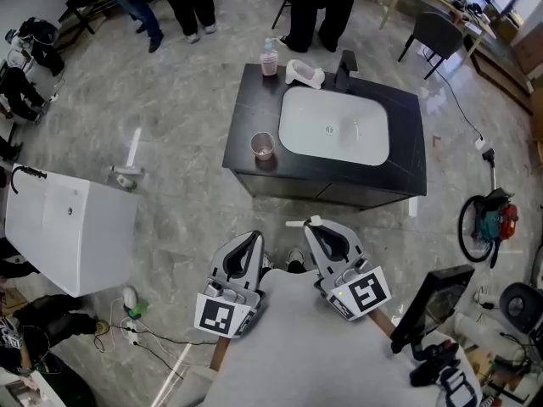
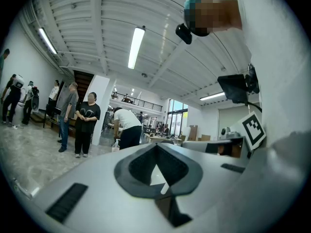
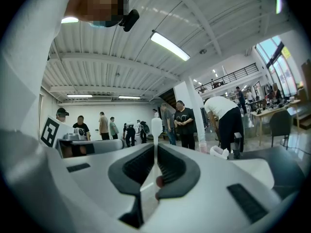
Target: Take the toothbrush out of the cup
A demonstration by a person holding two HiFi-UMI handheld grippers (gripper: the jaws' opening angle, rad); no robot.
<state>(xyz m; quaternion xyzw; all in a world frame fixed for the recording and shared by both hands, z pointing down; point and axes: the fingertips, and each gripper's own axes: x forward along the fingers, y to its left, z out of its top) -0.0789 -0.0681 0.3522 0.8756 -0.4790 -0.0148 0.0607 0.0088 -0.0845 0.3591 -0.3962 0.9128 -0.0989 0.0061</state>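
A clear cup stands on the front left corner of the black vanity, beside the white sink; I see no brush in it. My right gripper is held low, well short of the vanity, shut on a white toothbrush whose end pokes out to the left. In the right gripper view the toothbrush stands up between the closed jaws of the right gripper. My left gripper is beside it, shut and empty, and the left gripper points out into the room.
On the vanity's back edge stand a pink soap bottle, a white holder and a black faucet. A white cabinet stands at the left. People stand beyond the vanity. Cables and tools lie on the floor at the right.
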